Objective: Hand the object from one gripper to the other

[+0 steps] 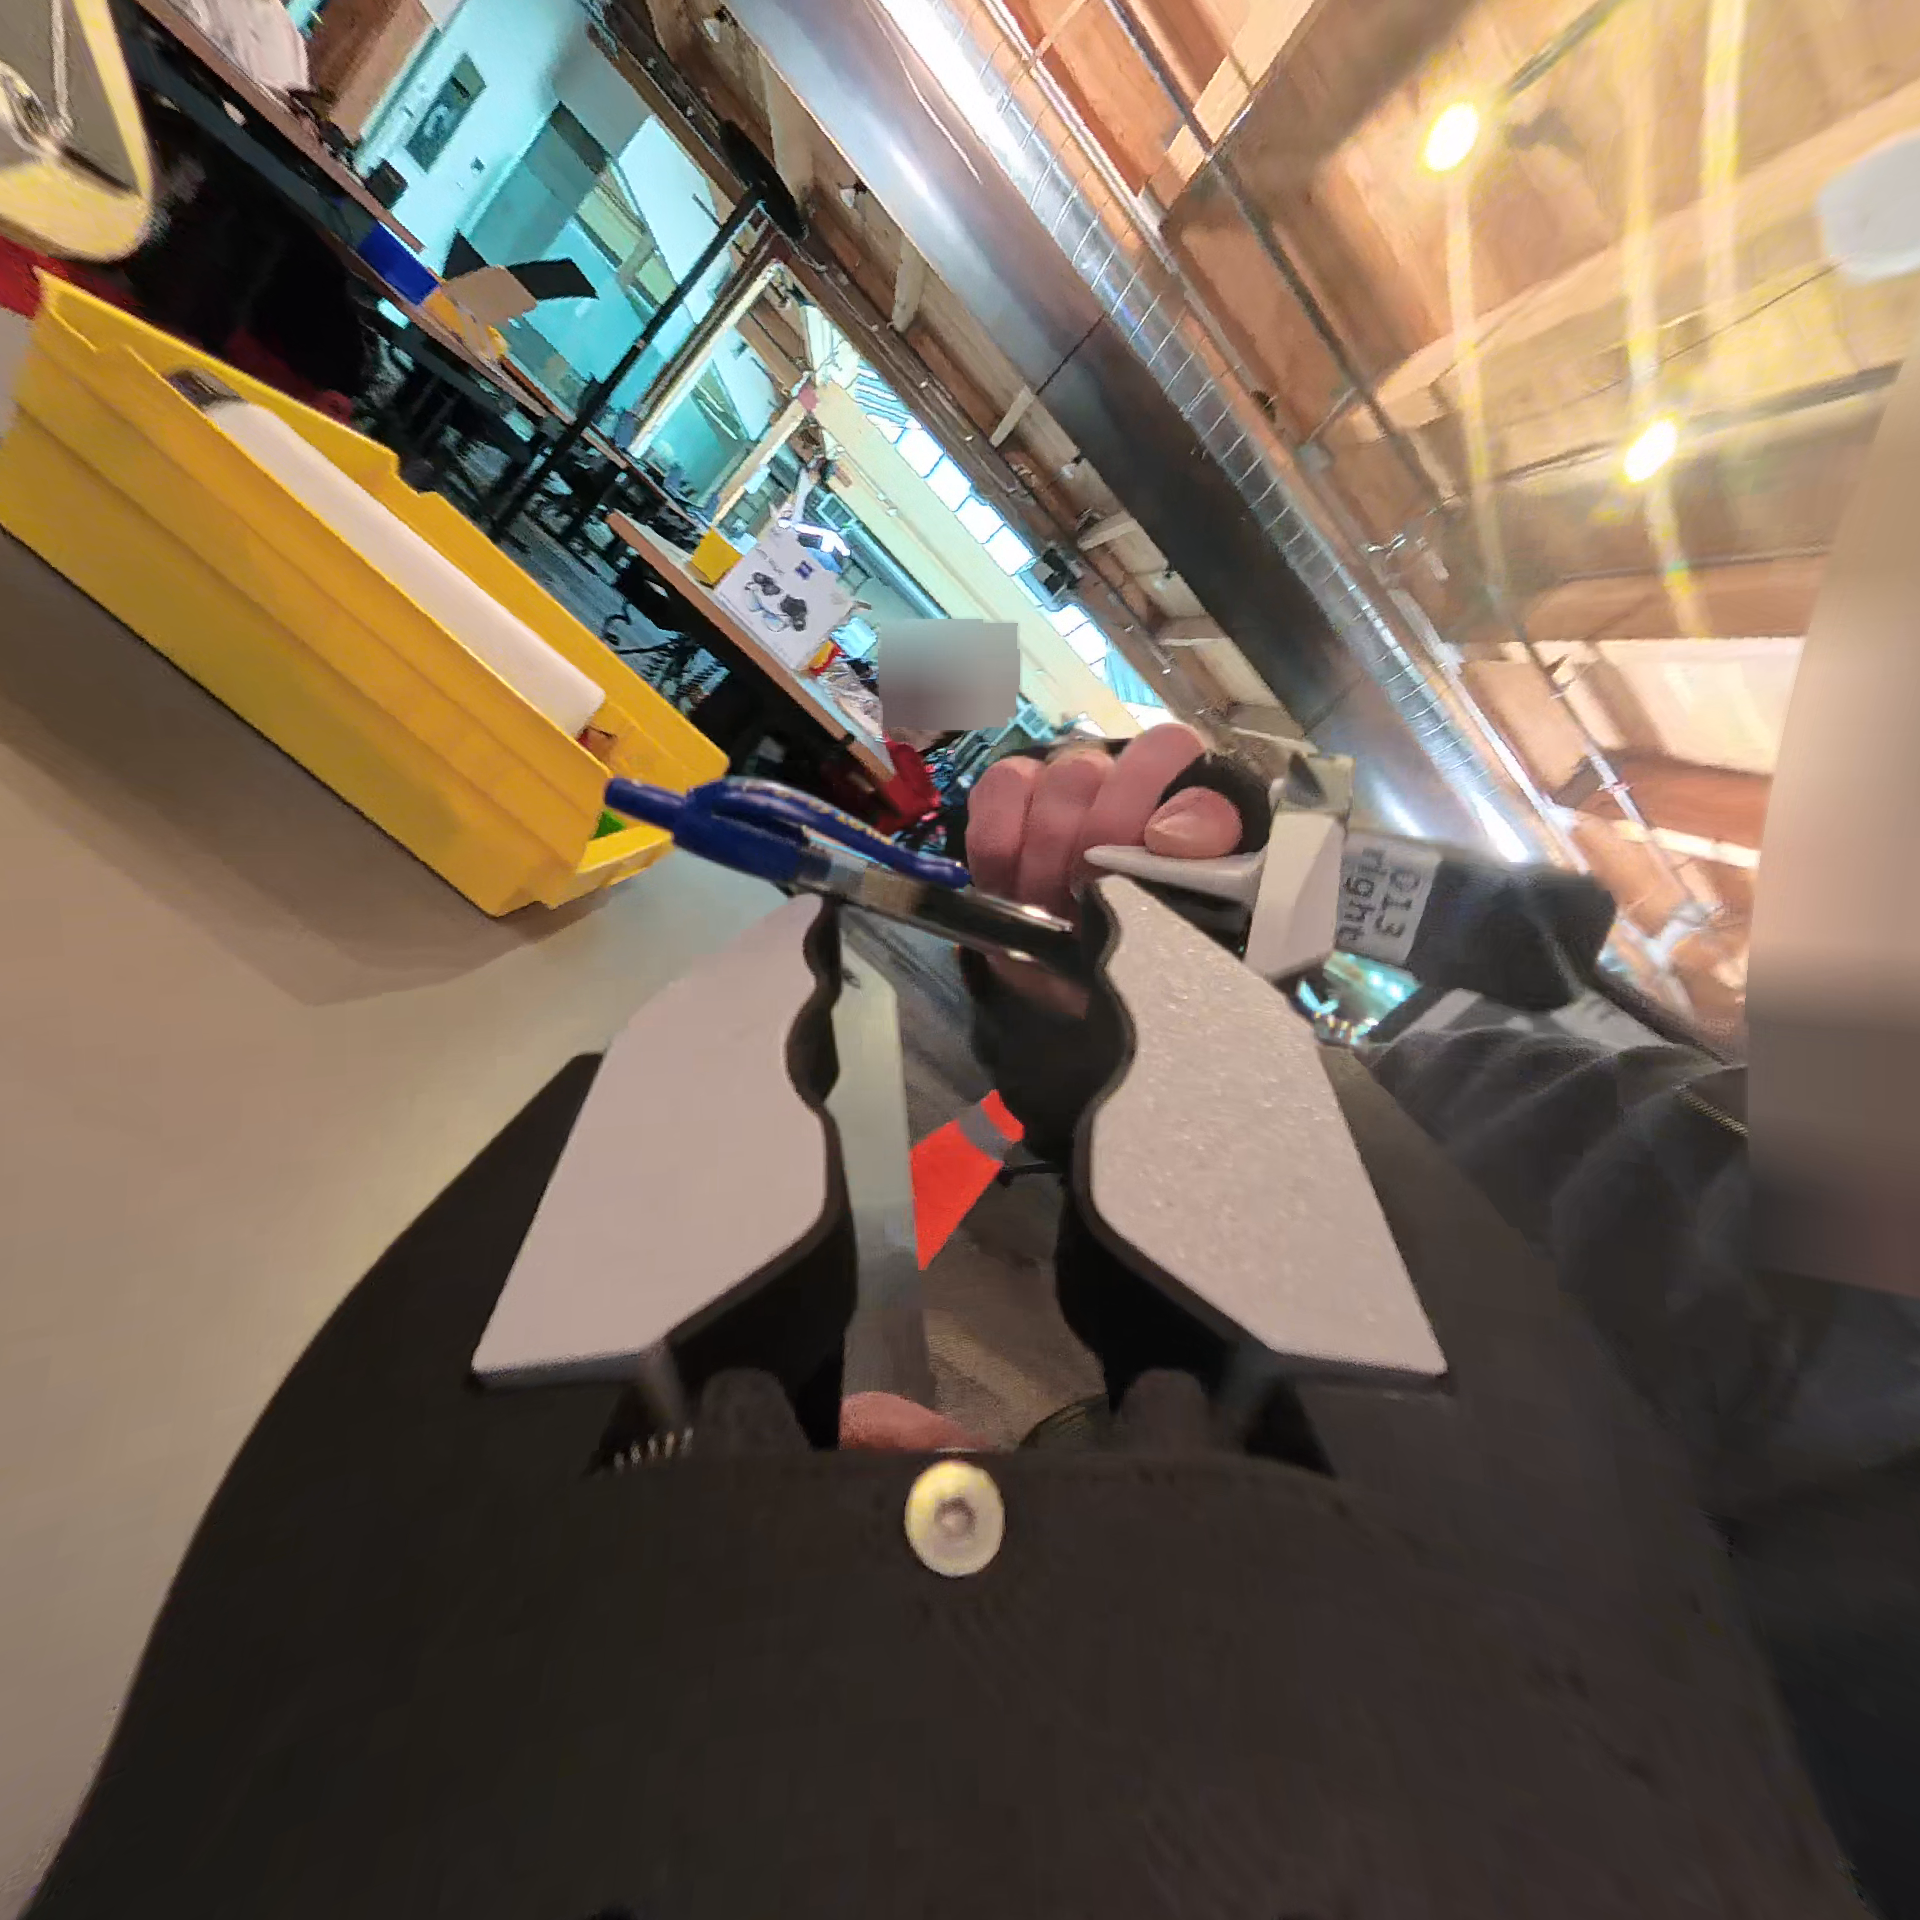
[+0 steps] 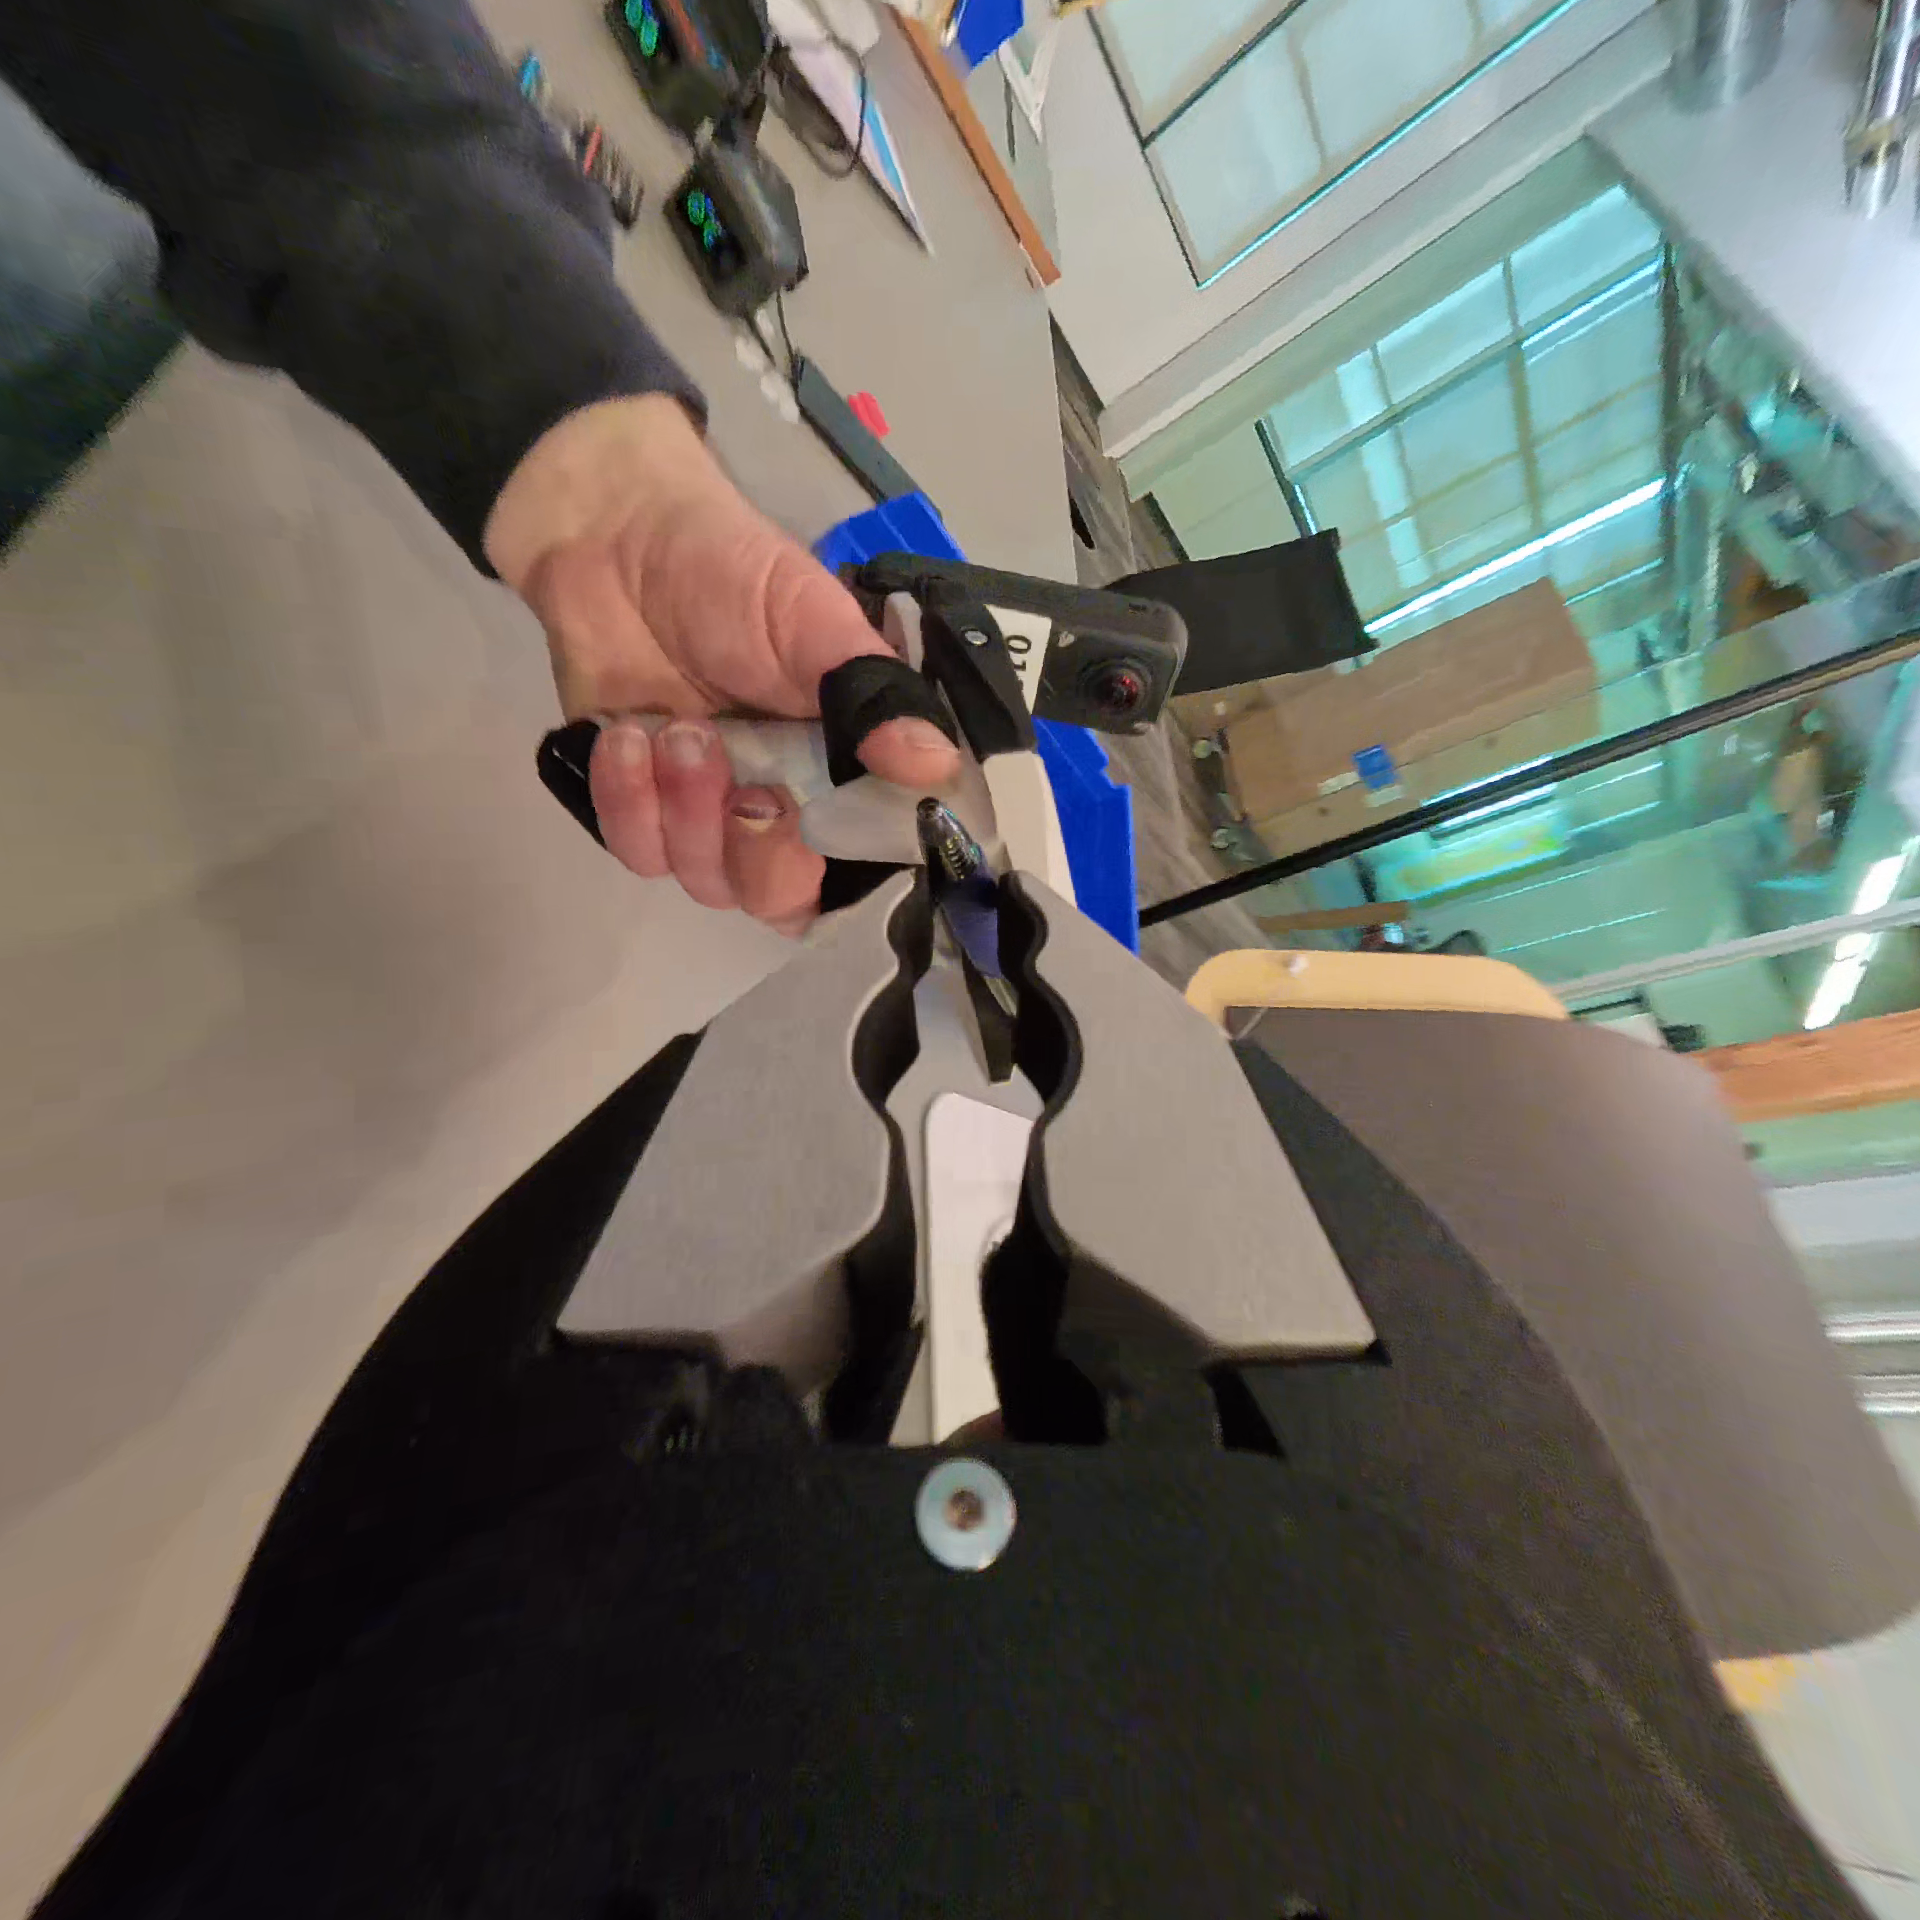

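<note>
In the left wrist view we record the left gripper [image 1: 951,914] with its two grey fingers standing apart, a clear gap between them along their whole length. A blue pen [image 1: 821,847] lies across the fingertips, its blue capped end projecting beyond the left finger and its dark barrel running to the tip of the right finger; we cannot tell from this view whether the fingers press on it. Just beyond the pen a hand [image 1: 1081,821] grips the handle of the right gripper, whose own fingers are hidden from this view. Ahead and to the left of the gripper a yellow bin [image 1: 312,665] sits on the pale worktop [image 1: 208,1091], with a white block inside it. In the right wrist view we note the right gripper [image 2: 961,925] drawn nearly together at its tips and clamped on the pen [image 2: 961,883], which stands between the fingertips with its dark tip pointing away from the camera. Directly beyond the fingertips a hand [image 2: 686,665] in a dark sleeve holds the handle of the left gripper, a small black camera [image 2: 1091,665] mounted on it. A blue bin [image 2: 1081,821] lies behind that handle on the worktop [image 2: 260,935]. To the right of the gripper a grey panel with a pale wooden edge [image 2: 1558,1299] stands close by.
</note>
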{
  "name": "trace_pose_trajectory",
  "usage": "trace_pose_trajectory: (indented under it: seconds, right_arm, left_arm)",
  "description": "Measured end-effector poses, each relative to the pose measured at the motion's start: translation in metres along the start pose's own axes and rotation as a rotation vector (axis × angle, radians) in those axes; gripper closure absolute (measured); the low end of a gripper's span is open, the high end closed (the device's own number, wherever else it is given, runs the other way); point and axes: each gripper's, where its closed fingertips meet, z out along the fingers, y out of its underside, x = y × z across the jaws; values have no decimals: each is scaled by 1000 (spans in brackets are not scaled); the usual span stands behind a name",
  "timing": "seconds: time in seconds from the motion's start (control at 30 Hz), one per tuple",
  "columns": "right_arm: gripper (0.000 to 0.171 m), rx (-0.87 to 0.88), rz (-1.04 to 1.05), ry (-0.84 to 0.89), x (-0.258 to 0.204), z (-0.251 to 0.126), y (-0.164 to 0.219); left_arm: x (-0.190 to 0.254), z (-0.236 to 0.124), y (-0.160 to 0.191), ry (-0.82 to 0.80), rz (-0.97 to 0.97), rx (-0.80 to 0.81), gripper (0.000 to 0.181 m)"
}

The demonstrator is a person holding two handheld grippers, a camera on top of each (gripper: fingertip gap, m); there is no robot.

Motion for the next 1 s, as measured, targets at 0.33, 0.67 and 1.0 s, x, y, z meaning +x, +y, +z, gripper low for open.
trace_pose_trajectory:
  seconds: [0.33, 0.67, 1.0]
  right_arm:
    - [164, 186, 559, -104, 37, -15, 11]
    - [164, 278, 979, -264, 35, -3, 19]
    - [114, 60, 323, 39, 32, -5, 42]
  left_arm:
    - [-4, -22, -10, -164, 357, 16, 140]
    - [20, 17, 2, -247, 909, -196, 168]
    - [8, 10, -10, -101, 263, -92, 170]
